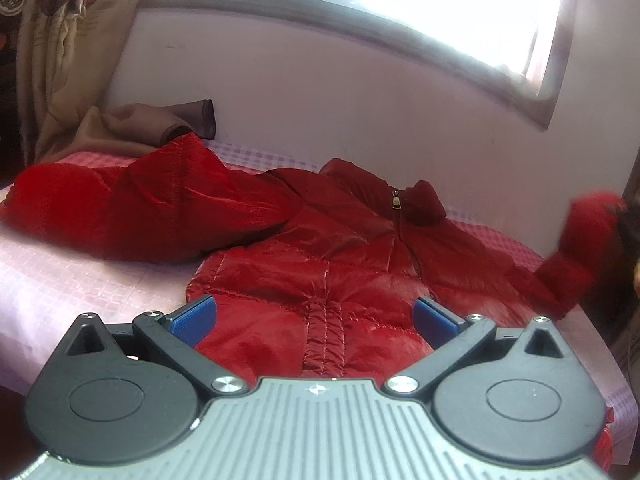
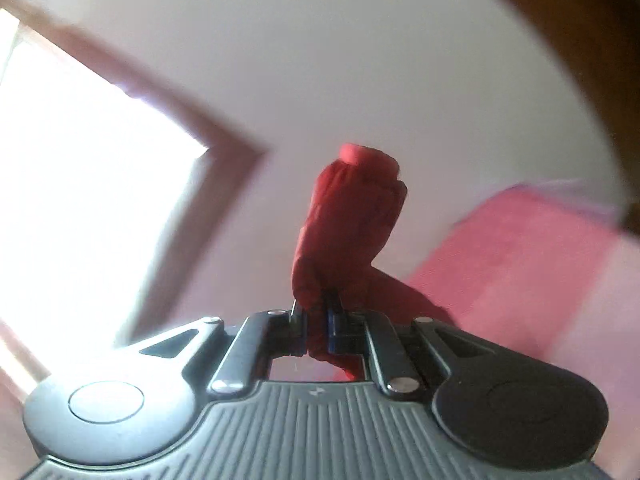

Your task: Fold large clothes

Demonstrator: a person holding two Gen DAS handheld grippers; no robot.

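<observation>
A shiny red quilted zip-up jacket (image 1: pixel 320 256) lies front-up on a bed covered with a pink checked sheet (image 1: pixel 80 280), beneath a bright wood-framed window (image 1: pixel 360 12) in a pale wall. The left gripper (image 1: pixel 315 316) hovers wide open and empty over the hem; the right gripper (image 2: pixel 318 320) is clamped on the jacket's sleeve cuff (image 2: pixel 352 208), lifted off the bed's right edge.

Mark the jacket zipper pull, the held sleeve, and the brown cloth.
zipper pull (image 1: pixel 396 200), left wrist view, on the metal tab at the collar
sleeve (image 2: pixel 352 216), right wrist view, on its bunched middle
brown cloth (image 1: pixel 132 124), left wrist view, on its top fold
</observation>
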